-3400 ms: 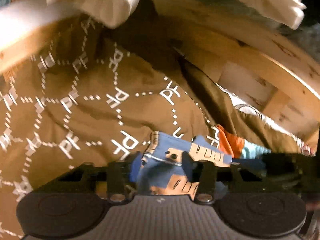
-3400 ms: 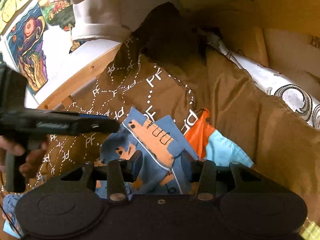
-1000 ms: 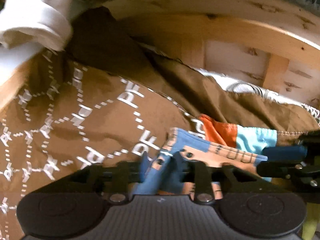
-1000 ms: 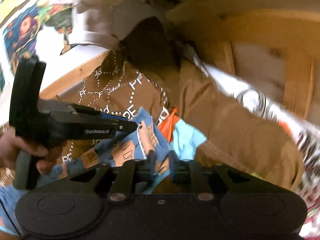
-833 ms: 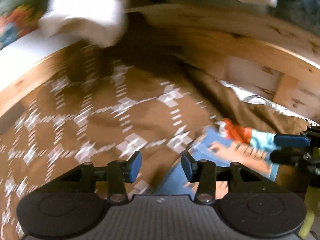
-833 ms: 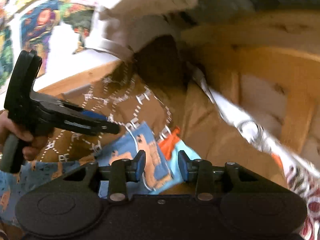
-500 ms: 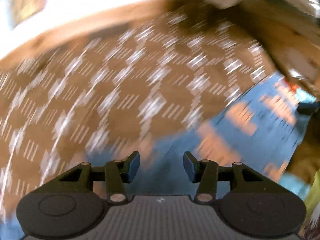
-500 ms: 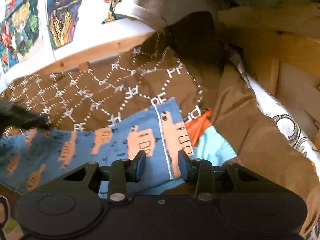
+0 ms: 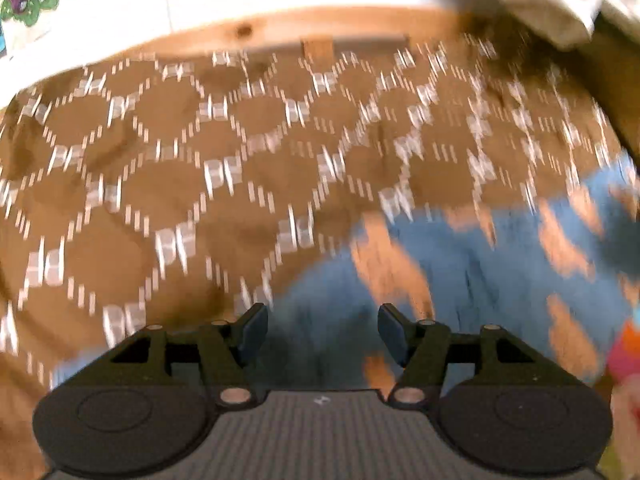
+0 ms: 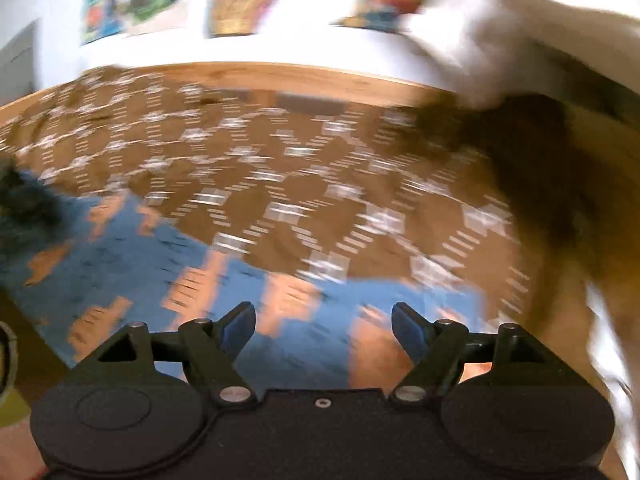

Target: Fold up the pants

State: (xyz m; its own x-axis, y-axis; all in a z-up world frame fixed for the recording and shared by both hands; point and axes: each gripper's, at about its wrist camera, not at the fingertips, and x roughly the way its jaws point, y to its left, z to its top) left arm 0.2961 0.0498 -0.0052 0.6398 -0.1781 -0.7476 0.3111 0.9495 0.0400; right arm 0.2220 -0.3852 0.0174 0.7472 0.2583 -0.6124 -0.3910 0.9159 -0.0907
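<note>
Pants blue with orange prints, spread on brown blanket, left gripper and right gripper just widened, empty

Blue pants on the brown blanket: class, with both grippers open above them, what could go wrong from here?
1. Both the left gripper and the right gripper have just been opening and hold nothing, so the blue pants may lie unevenly.
2. The next grab could also pinch the brown blanket underneath.
3. Both views are blurred by motion, so a hurried grab might miss the pants' edge.
</note>
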